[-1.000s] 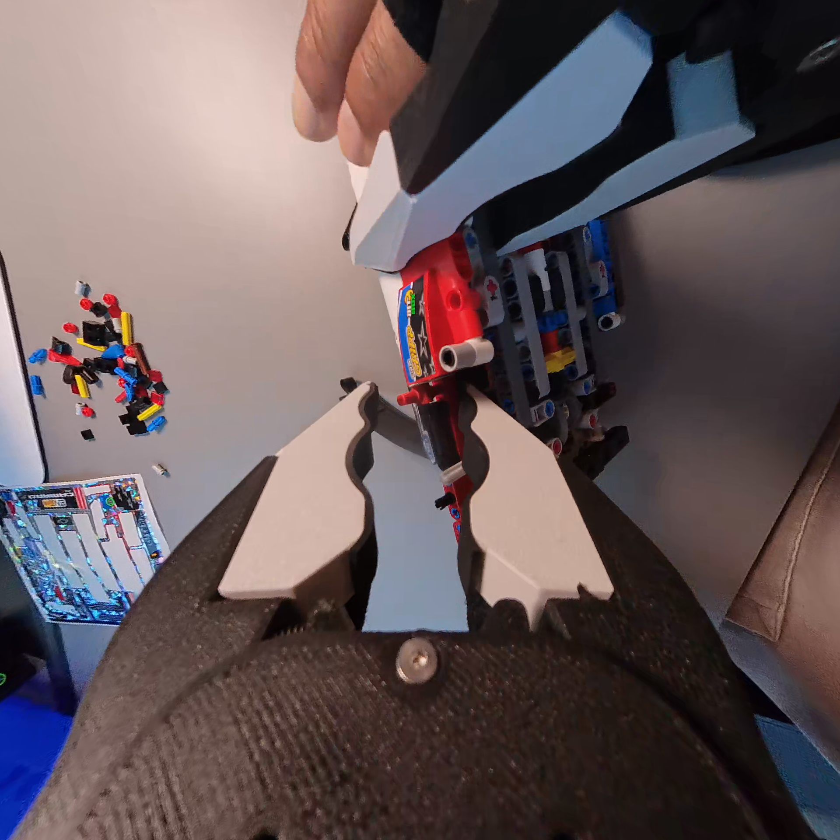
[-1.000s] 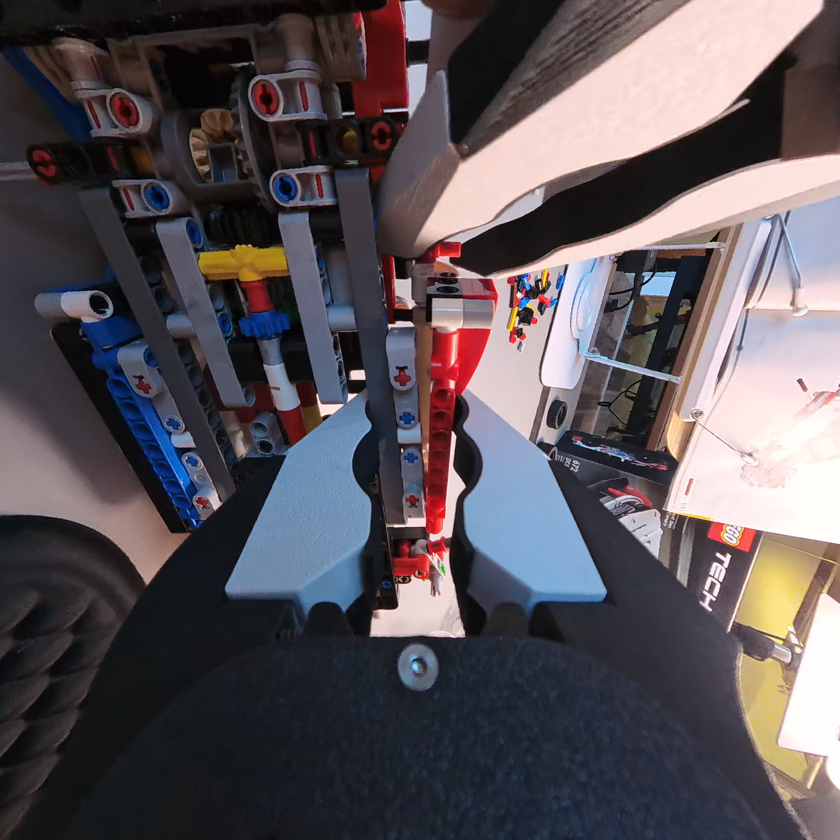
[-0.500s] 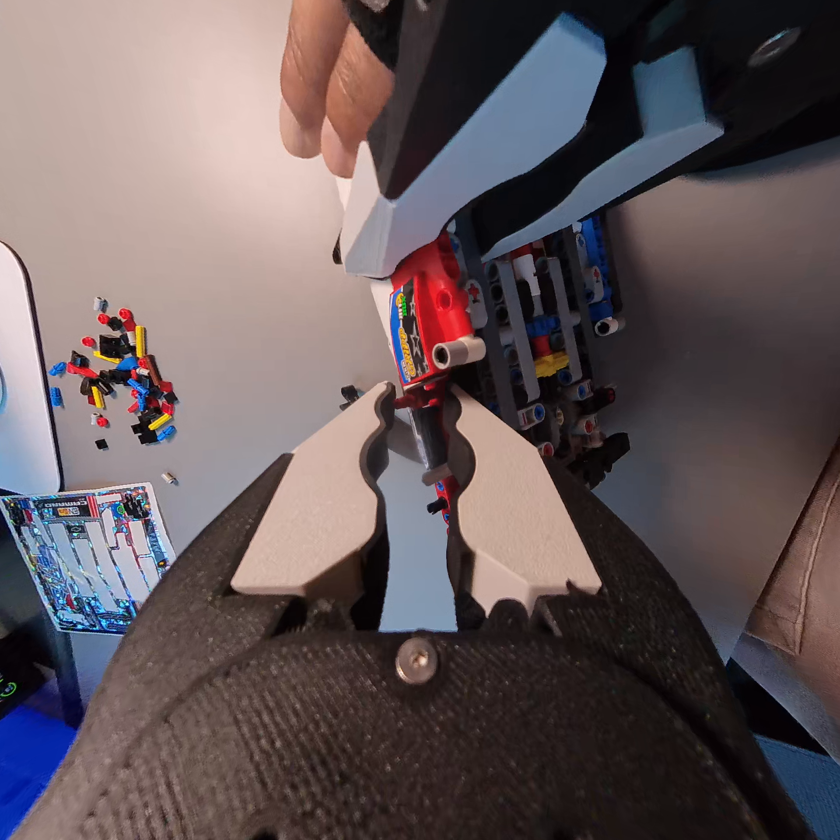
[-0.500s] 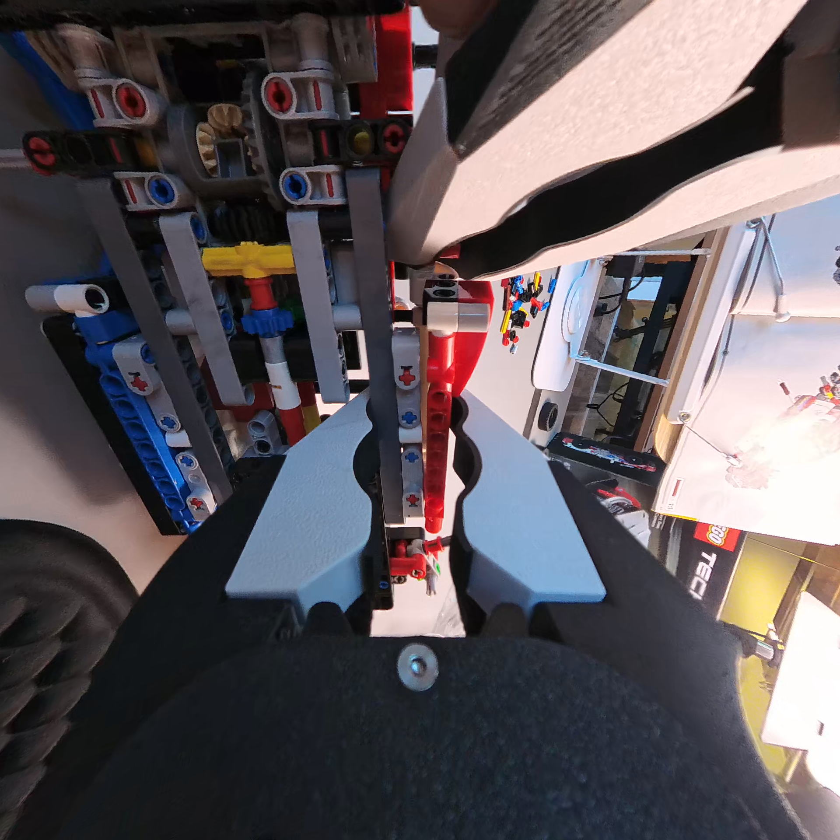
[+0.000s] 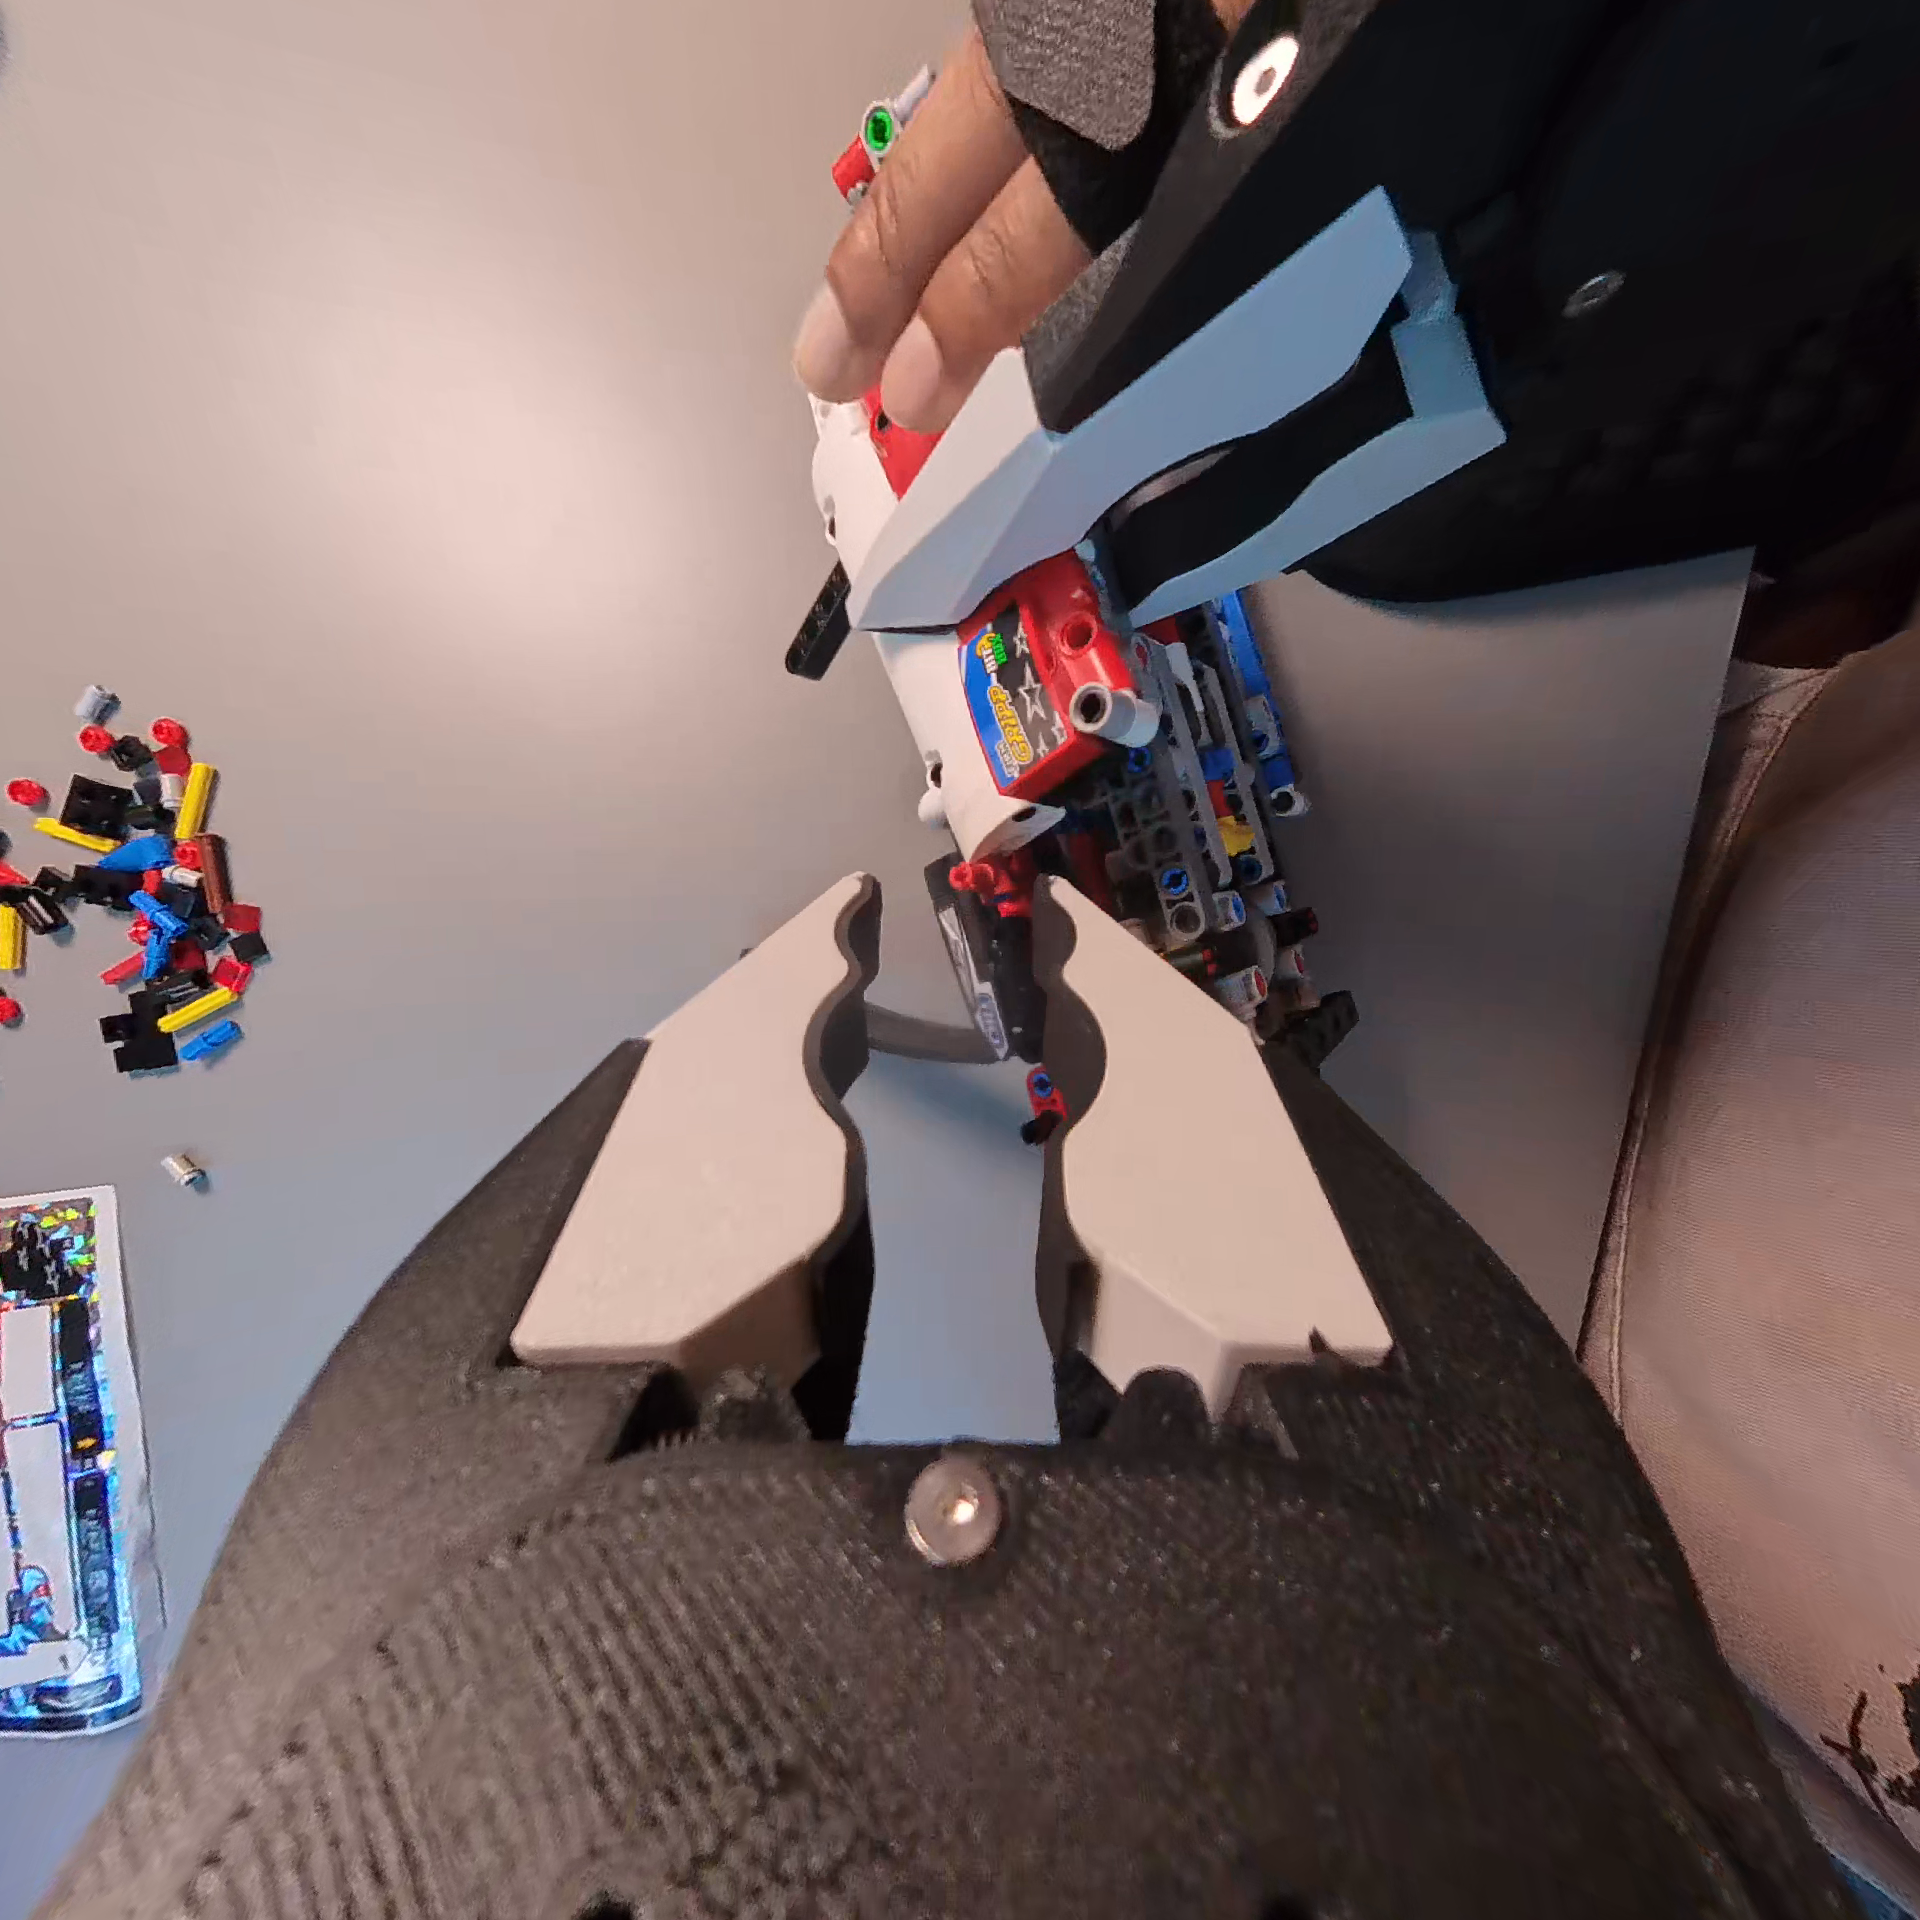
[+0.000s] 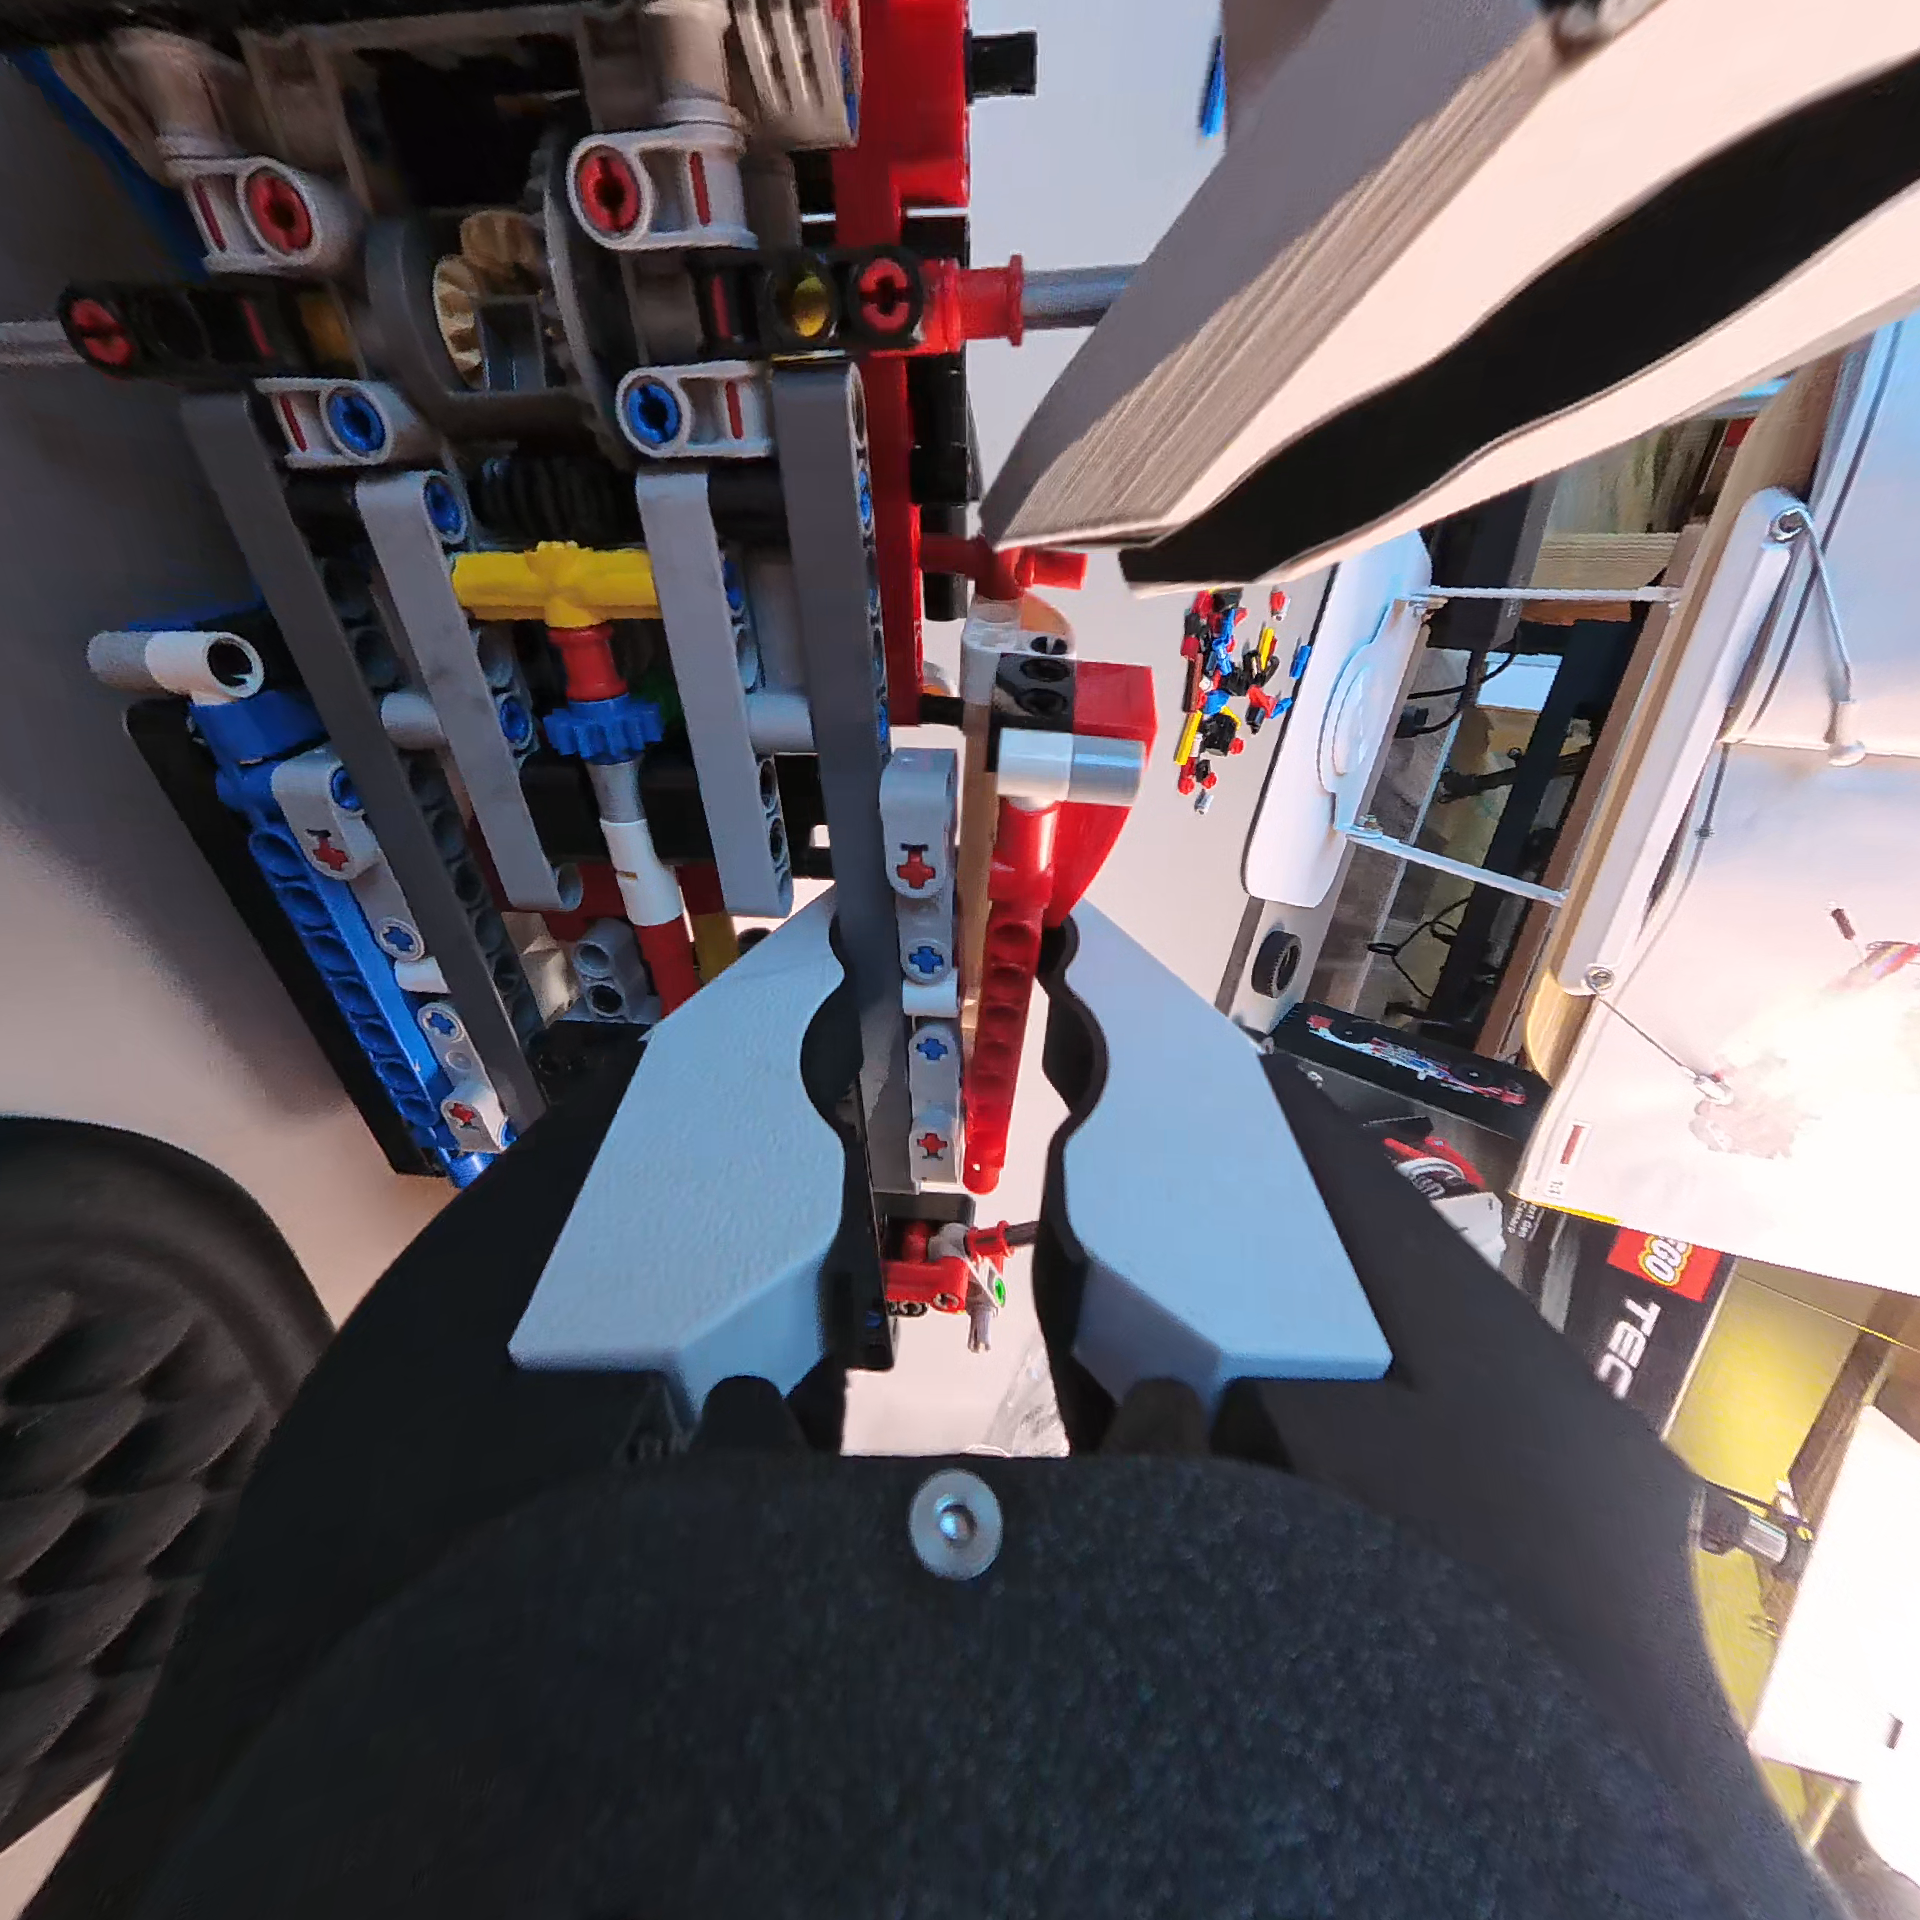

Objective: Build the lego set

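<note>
Item: partly built lego model, red, white, grey and blue, standing on its side on the grey table, at 12 to 1 o'clock from the left gripper.

Left gripper: the grey fingers stand apart with table surface visible between them; nothing is clamped. Its right fingertip lies just beside the model's lower end, where a black stickered panel and small red pins show; contact cannot be told.

Right gripper: the jaws are closed on the model's edge, a dark grey beam and a red beam pressed between the two pads. In the left wrist view this gripper enters from 1 o'clock over the model's top, with a person's hand resting fingers on the white and red body.

Model underside, right wrist view: grey beams, blue beam at 9 o'clock, yellow connector, tan gear at 11 o'clock.

Loose lego pieces: a mixed pile of red, yellow, blue and black at 9 o'clock of the left wrist view, well apart from the model.

Sticker sheet: shiny, at 8 o'clock, at the frame edge.

Instruction booklet: open, at 3 o'clock in the right wrist view.
</note>
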The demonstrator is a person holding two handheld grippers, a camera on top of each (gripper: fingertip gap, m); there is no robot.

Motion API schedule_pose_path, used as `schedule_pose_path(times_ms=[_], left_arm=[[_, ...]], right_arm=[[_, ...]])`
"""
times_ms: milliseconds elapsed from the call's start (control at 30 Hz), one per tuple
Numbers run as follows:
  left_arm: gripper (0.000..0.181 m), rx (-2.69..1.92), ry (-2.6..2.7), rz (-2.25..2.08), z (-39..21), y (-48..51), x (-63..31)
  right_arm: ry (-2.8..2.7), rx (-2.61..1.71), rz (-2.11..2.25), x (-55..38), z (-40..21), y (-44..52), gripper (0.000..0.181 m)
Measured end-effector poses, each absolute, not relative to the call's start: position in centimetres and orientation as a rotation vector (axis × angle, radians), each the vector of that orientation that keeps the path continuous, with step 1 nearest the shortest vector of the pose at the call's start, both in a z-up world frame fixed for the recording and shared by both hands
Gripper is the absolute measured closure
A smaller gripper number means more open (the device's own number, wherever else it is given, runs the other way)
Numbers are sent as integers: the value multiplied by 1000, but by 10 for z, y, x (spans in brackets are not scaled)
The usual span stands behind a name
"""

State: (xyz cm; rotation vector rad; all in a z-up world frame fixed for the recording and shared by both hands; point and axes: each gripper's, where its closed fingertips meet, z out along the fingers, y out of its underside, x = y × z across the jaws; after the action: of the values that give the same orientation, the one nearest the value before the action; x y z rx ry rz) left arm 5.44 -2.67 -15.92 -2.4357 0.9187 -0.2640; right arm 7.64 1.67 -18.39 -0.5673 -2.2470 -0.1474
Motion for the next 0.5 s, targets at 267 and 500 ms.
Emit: schedule_pose_path(times_ms=[267, 500], left_arm=[[150, -2453, 1039, -91, -174, -28, 61], [159, -2443, 1060, -26, -175, -28, 62]], right_arm=[[-2257, -570, -194, 74, -184, 17, 154], [-2247, -561, -228, 72, -183, 17, 156]])
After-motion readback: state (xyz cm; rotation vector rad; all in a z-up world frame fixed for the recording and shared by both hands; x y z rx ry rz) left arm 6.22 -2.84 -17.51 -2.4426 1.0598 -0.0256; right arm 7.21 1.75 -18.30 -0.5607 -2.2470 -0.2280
